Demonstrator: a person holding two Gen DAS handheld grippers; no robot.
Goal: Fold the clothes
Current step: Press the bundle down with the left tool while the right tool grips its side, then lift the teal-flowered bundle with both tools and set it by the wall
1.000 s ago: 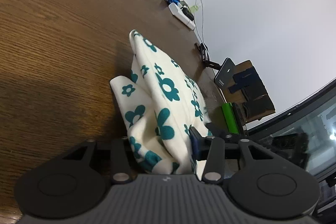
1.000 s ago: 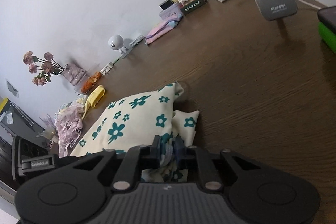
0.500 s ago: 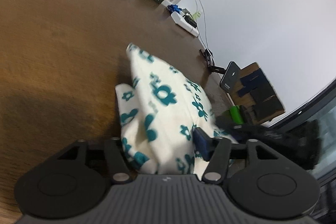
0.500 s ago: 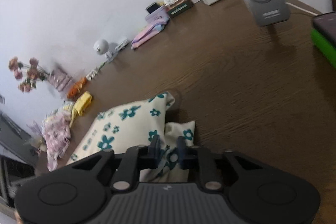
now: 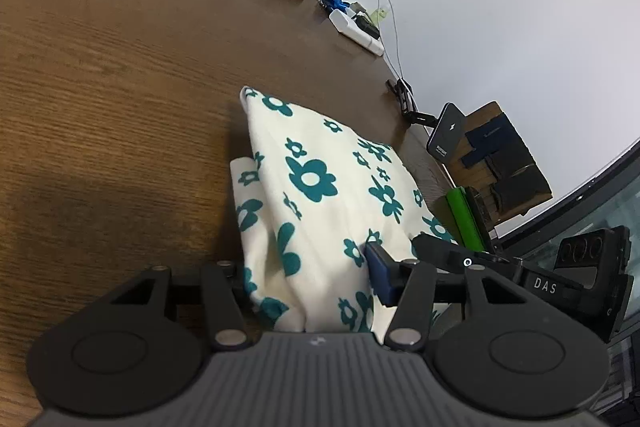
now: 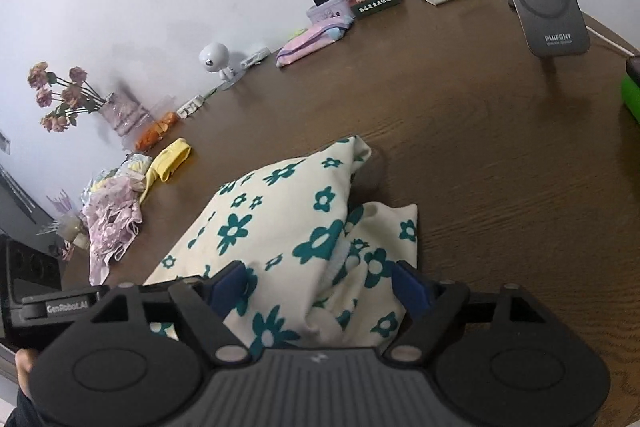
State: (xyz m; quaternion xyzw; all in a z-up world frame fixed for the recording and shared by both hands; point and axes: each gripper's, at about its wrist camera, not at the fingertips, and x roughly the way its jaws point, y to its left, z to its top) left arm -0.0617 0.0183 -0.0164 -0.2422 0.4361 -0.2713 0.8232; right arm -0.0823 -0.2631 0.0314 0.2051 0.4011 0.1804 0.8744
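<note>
Folded flowered cloth [image 5: 320,195] on the brown table [image 5: 100,75], both tongs at its near edge.

Right tongs [image 6: 320,287] opening wide, cloth between the pads but no longer pinched; left tongs [image 5: 308,267] half apart and closing, cloth bunched between, firm grip not clear from this view. Best done now, at a guess: letting go fully, drawing straight back so no layer drags, then pressing the bundle flat and squaring the loose flap showing beside it. Beyond the cloth, by the wall: a lilac tub [image 6: 330,13] with a dark box standing in it, a tissue box [image 6: 374,1] with tissue sticking out, a vase [image 6: 120,115] holding dried flowers. Well left of the cloth, a heap of unfolded clothes [image 6: 114,211].
</note>
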